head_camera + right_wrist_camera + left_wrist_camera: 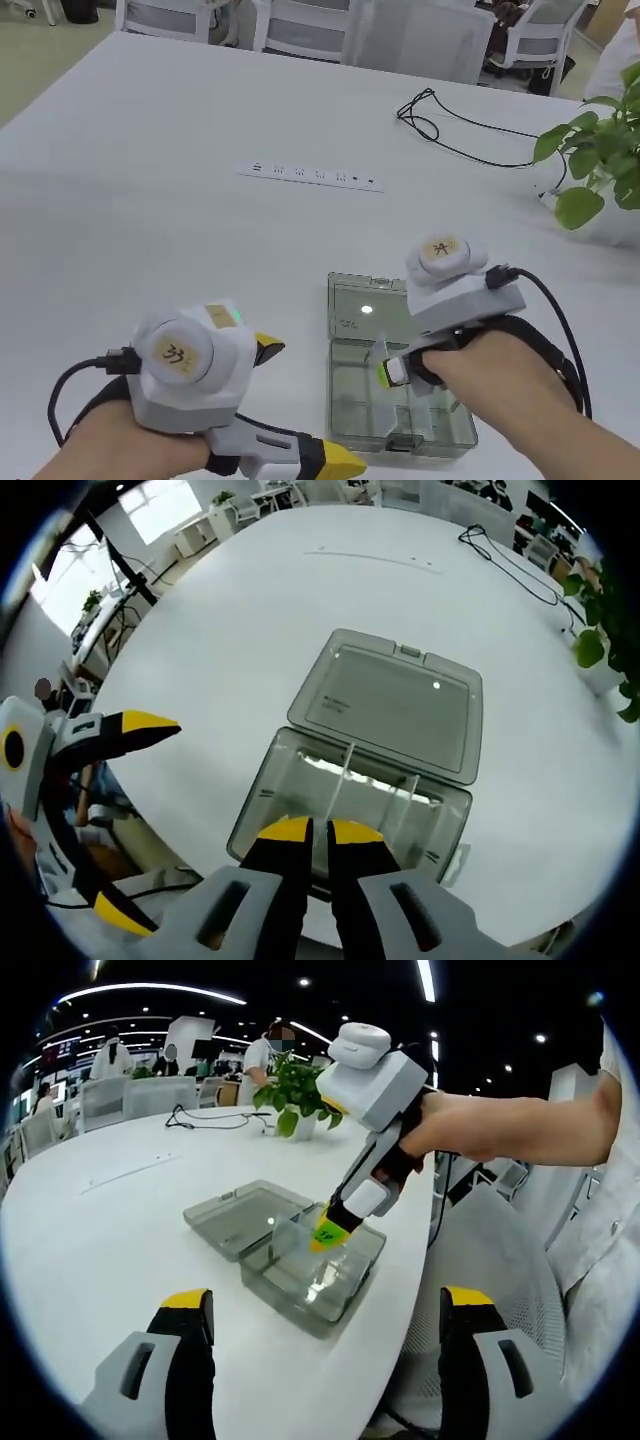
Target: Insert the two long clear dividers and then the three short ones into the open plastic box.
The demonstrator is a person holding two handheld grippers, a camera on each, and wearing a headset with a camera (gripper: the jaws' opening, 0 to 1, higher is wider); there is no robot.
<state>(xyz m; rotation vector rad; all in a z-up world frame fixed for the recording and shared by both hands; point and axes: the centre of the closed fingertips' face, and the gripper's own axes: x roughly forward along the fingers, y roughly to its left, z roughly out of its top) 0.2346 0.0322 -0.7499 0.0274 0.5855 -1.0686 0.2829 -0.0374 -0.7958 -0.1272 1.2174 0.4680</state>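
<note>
- Jaws of the right gripper (pixel 322 830) are drawn almost together, with a thin slit between the yellow tips. They appear to pinch the top edge of a clear divider (pixel 340 775), though the plastic is too transparent to be sure.
- Left gripper (pixel 308 405) hangs over the near left of the table (pixel 150 150), well apart from the work, with its jaws spread wide and nothing between them.
- The plastic box (pixel 335 400) lies near the right gripper. Its lid (pixel 365 300) is folded flat toward the far side and its base is on the near side.
- That divider stands in the left part of the base, running near to far. A second divider (pixel 405 805) stands just to its right, apparently parallel.
- The step in hand looks like seating this divider.
- To do it well, keep the divider upright and line both ends up with the wall grooves.
- Press straight down without twisting, so the thin plastic does not bow or jump its slot.
- Only part the jaws once it sits level.
- The light box may slide, so the free left gripper could steady its near left wall.
</note>
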